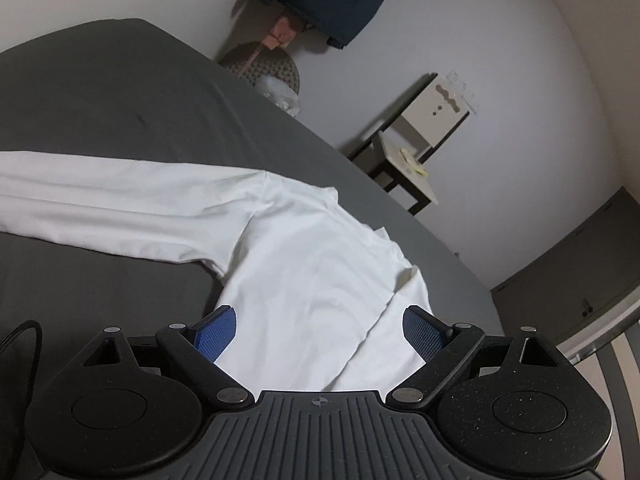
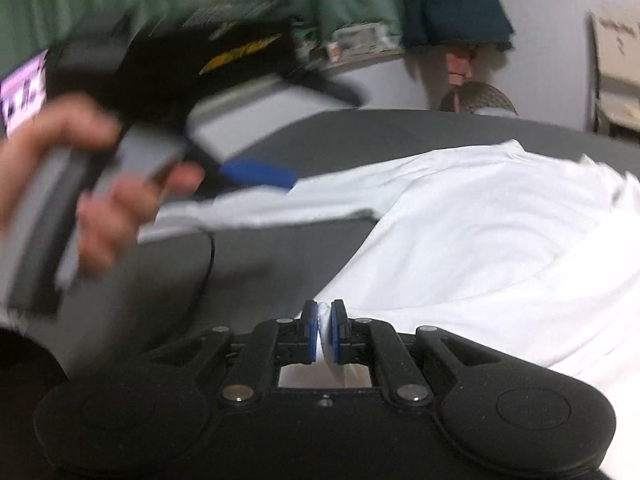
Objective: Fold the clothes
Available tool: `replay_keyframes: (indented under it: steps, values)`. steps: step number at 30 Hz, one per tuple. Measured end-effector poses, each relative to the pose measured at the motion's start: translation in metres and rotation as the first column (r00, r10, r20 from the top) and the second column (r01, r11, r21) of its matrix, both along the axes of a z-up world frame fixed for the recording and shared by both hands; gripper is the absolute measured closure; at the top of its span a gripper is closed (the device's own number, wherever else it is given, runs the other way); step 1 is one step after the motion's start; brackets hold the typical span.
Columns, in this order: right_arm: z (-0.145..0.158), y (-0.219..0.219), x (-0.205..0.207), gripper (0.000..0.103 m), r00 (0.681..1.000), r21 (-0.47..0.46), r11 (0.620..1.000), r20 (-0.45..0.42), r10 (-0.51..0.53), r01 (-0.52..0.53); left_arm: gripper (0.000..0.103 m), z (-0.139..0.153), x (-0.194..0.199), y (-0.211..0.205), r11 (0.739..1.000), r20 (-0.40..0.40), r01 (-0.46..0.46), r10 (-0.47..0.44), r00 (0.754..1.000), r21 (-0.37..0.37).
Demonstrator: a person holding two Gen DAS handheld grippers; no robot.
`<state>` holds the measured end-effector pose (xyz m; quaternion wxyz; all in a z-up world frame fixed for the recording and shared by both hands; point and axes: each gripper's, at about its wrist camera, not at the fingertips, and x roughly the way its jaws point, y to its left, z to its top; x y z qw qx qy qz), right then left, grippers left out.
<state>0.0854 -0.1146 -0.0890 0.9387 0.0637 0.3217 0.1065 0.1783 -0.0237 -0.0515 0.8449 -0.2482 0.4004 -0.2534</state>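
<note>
White long-sleeved shirt (image 1: 312, 264) on grey sheet (image 1: 120, 100) — right gripper (image 2: 323, 334) fingers pinch its hem, left gripper (image 1: 320, 332) spread

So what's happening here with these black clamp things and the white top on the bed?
A person is folding a white long-sleeved shirt spread on a dark grey bed sheet, using two handheld black grippers with blue pads. The right gripper is shut on an edge of the shirt. The left gripper is open above the shirt, gripping nothing. One sleeve lies stretched out sideways, not yet folded in.
</note>
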Motion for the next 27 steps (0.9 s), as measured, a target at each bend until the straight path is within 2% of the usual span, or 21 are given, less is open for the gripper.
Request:
replay_keyframes:
  steps: [1, 5, 8, 9, 10, 12, 14, 16, 19, 21, 25, 26, 27]
  values:
    - [-0.002, 0.009, 0.000, 0.095, 1.000, -0.033, 0.999, -0.002, 0.015, -0.015, 0.012, -0.001, 0.002, 0.000, 1.000, -0.003, 0.003, -0.003, 1.000, 0.001]
    - [-0.009, 0.024, 0.006, 0.095, 0.998, -0.019, 0.999, -0.040, 0.045, -0.046, 0.012, -0.004, 0.007, 0.000, 1.000, -0.009, 0.003, -0.003, 1.000, -0.012]
    - [-0.027, 0.030, -0.004, 0.094, 0.998, -0.042, 0.999, -0.055, 0.024, -0.026, 0.012, -0.006, 0.010, 0.000, 1.000, -0.015, 0.004, -0.004, 1.000, -0.018]
    - [-0.031, 0.030, -0.005, 0.090, 0.998, -0.034, 0.999, -0.058, 0.025, -0.027, 0.012, -0.008, 0.010, -0.001, 1.000, -0.020, 0.005, -0.005, 1.000, -0.010]
    - [-0.034, 0.029, -0.007, 0.077, 0.998, -0.026, 0.999, -0.062, 0.027, -0.028, 0.012, -0.009, 0.011, -0.002, 1.000, -0.025, 0.006, -0.006, 1.000, -0.001]
    - [-0.041, 0.028, -0.009, 0.062, 0.997, -0.008, 0.999, -0.069, 0.030, -0.031, 0.012, -0.011, 0.010, -0.003, 1.000, -0.033, 0.011, -0.011, 0.999, 0.021]
    - [-0.034, 0.021, -0.025, 0.056, 0.997, 0.031, 0.997, -0.018, 0.076, -0.076, 0.012, -0.011, 0.010, -0.005, 0.999, -0.038, 0.018, -0.016, 0.999, 0.048]
    - [-0.025, 0.019, -0.046, 0.053, 0.992, -0.024, 0.992, 0.023, 0.123, -0.123, 0.012, -0.011, 0.009, -0.008, 0.996, -0.037, 0.027, -0.024, 0.999, 0.082]
    - [-0.026, 0.026, -0.067, 0.056, 0.992, -0.235, 0.964, -0.007, 0.129, -0.127, 0.012, -0.011, 0.008, -0.013, 0.991, -0.036, 0.037, -0.033, 0.999, 0.132]
    - [-0.032, 0.029, -0.076, 0.061, 0.991, -0.352, 0.927, -0.038, 0.125, -0.131, 0.012, -0.011, 0.007, -0.016, 0.988, -0.031, 0.045, -0.041, 0.999, 0.146]
    - [-0.041, 0.033, -0.082, 0.064, 0.987, -0.418, 0.897, -0.008, 0.158, -0.146, 0.012, -0.012, 0.007, -0.019, 0.987, -0.030, 0.051, -0.047, 0.998, 0.153]
    - [-0.044, 0.036, -0.081, 0.070, 0.987, -0.441, 0.887, 0.007, 0.159, -0.140, 0.012, -0.013, 0.006, -0.019, 0.986, -0.031, 0.052, -0.048, 0.998, 0.156]
    - [-0.045, 0.035, -0.081, 0.089, 0.987, -0.446, 0.883, 0.006, 0.163, -0.143, 0.012, -0.013, 0.006, -0.019, 0.986, -0.033, 0.050, -0.046, 0.998, 0.160]
